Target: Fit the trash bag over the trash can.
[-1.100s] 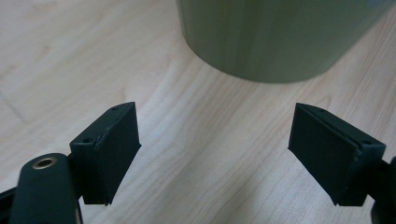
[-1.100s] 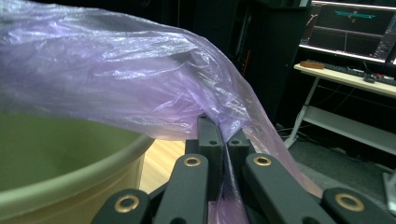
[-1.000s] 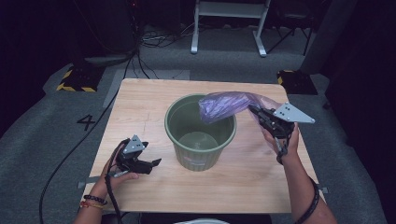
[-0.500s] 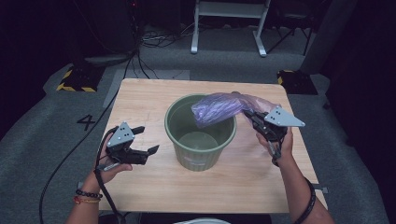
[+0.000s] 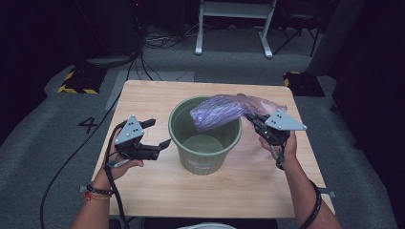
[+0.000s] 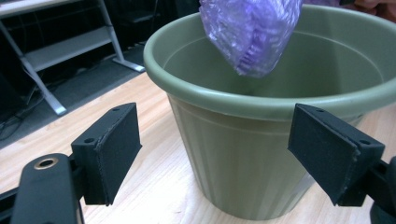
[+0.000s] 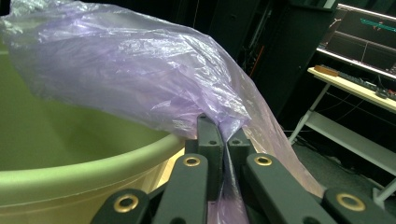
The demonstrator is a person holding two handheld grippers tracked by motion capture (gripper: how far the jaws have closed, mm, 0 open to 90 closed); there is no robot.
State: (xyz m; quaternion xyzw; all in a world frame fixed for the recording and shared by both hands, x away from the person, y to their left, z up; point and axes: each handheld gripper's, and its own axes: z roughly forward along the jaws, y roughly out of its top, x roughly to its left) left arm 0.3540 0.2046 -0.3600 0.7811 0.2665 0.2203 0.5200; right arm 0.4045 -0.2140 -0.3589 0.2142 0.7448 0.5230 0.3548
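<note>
A green plastic bucket [image 5: 205, 143] stands in the middle of the wooden table [image 5: 239, 186]. A crumpled purple plastic bag [image 5: 224, 109] hangs over the bucket's right rim, its free end above the opening. My right gripper [image 5: 252, 119] is shut on the bag's edge just right of the bucket; in the right gripper view [image 7: 223, 140] the film is pinched between the pads. My left gripper [image 5: 160, 133] hovers open to the left of the bucket, jaws pointing at it. The left gripper view [image 6: 224, 154] faces the bucket's wall [image 6: 243, 158], with the bag [image 6: 250, 32] hanging above.
A black cable [image 5: 71, 162] trails from the left gripper off the table's left side onto grey carpet. Behind the table stand a white metal frame [image 5: 234, 24] and yellow-black striped floor blocks [image 5: 76, 81]. The table's near edge is bare wood.
My left gripper has risen off the table and moved toward the bucket's left side. The right gripper and the bag have shifted slightly left over the bucket.
</note>
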